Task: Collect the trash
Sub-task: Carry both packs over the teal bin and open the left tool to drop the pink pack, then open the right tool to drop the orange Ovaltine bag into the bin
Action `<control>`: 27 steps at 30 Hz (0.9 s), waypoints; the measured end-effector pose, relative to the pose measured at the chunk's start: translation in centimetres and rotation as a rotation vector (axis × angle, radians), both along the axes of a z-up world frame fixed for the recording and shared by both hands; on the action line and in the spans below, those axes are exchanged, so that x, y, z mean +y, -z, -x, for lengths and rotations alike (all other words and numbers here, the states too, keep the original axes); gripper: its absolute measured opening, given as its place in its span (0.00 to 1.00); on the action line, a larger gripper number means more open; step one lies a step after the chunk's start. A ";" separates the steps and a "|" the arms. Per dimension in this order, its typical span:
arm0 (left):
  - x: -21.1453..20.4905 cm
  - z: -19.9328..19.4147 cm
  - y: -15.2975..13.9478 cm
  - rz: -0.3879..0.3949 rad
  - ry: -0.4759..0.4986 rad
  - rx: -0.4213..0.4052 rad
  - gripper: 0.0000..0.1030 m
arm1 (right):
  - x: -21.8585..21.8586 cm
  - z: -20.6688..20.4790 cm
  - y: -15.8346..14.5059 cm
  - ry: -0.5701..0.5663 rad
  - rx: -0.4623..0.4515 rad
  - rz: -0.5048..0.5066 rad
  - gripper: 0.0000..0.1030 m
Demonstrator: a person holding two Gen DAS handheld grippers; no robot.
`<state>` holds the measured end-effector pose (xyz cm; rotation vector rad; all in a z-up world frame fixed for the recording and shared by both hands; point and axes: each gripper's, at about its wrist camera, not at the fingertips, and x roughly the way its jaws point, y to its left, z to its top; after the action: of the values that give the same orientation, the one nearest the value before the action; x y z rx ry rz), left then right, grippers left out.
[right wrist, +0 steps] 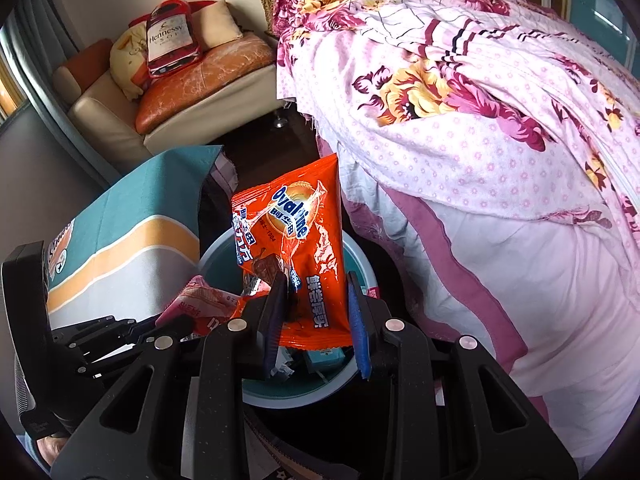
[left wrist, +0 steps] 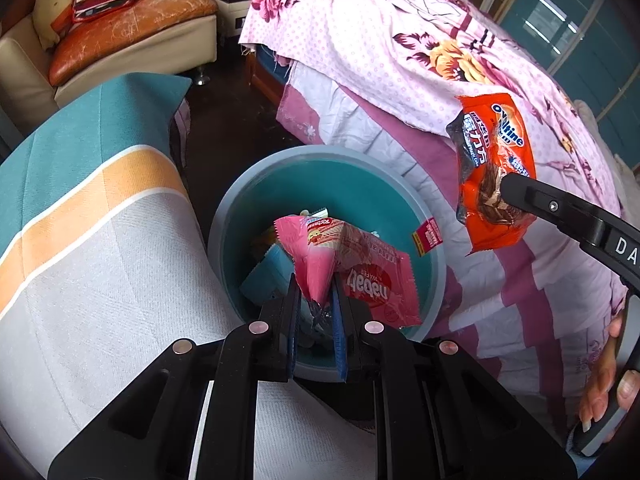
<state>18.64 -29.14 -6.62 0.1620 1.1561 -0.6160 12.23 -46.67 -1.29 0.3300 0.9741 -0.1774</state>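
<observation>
Pink Nabati wafer wrapper (left wrist: 352, 276) sits pinched in the left gripper (left wrist: 316, 308), jaws nearly closed on its crumpled bottom end, so the pack sticks up and away from the fingers w/ its long axis leaning out over the teal bin (left wrist: 434, 248). Key relation: the bin mouth is directly below and ahead of that gripper, other wrappers already lying inside, so a release there should prob. drop the pack straight in, no sideways travel needed. Right gripper (right wrist: 316, 312) is clamped on the lower part of the orange Ovaltine packet (right wrist: 296, 248), which stands upright, long axis roughly vertical, above the bin's rim in the right wrist view; from the left wrist view it hangs off to the right of the bin, over the edge of the floral bedspread (left wrist: 400, 40), so it looks a bit further from the opening. Left hand is the nearer one. Striped cloth (left wrist: 100, 220) flanks the bin on the other side.
</observation>
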 end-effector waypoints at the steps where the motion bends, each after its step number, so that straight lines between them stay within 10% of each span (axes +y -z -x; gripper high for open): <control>1: 0.0 -0.1 0.0 0.000 0.001 0.000 0.14 | 0.0 -0.1 0.0 0.001 0.002 0.002 0.27; 7: 0.0 -0.5 0.2 0.005 0.002 0.004 0.17 | 0.5 -0.7 0.0 0.002 0.014 0.015 0.27; 12: 0.5 -0.7 -0.2 -0.013 -0.027 -0.041 0.67 | 0.8 -1.1 0.0 0.003 0.021 0.024 0.28; 15: 1.1 -0.8 -0.6 -0.011 -0.039 -0.056 0.81 | 1.0 -1.3 0.0 0.002 0.027 0.028 0.28; 27: 3.8 -0.7 -1.7 -0.006 -0.081 -0.082 0.88 | 3.0 -2.0 -0.5 -0.028 0.038 0.054 0.28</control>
<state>19.31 -25.37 -4.88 0.1437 1.0805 -0.5293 14.21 -43.62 -0.80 0.2643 1.0088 -0.1844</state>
